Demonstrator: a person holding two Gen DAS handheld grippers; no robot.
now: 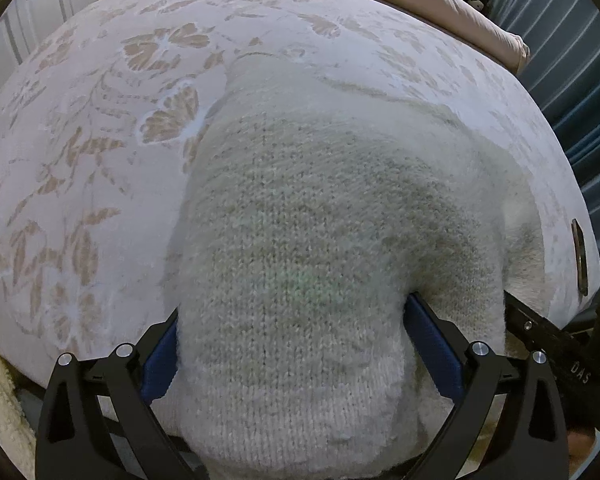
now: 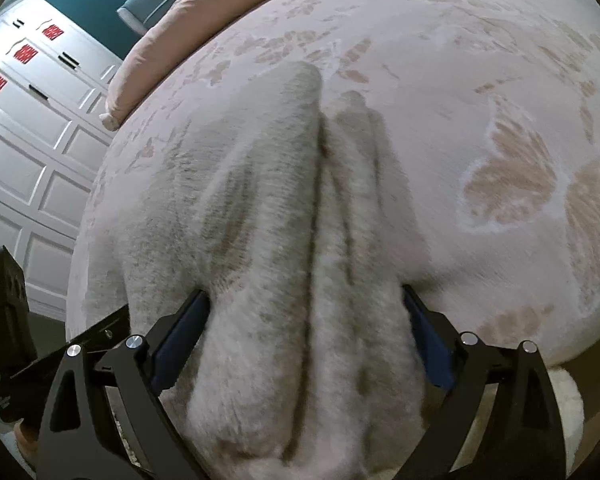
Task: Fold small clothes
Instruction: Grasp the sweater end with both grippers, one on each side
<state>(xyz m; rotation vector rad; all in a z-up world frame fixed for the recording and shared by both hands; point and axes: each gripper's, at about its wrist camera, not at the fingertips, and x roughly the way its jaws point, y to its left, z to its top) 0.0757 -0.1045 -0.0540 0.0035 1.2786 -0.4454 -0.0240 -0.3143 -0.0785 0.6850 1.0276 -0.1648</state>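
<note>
cream knit fills both our views: the small sweater [image 1: 320,240] lies on the bed [image 1: 80,168], spread over a pale floral cover, and its near end is bunched up between our fingers. our left gripper [image 1: 292,344] is clamped on the near hem, blue pads pressed into the wool on both sides; our right gripper [image 2: 306,340] is clamped on a thicker gathered fold of the same sweater [image 2: 260,208], where two ridges of knit run away from us with a dark crease between them. in the left view the far edge of the sweater ends well short of the tan pillow [image 1: 440,4] at the head of the bed, and bare cover lies to its left. in the right view open cover [image 2: 500,140] stretches to the right of the fold; white panelled doors [image 2: 32,148] stand beyond the bed's left edge, and the other gripper's black body pokes in low on that side.
</note>
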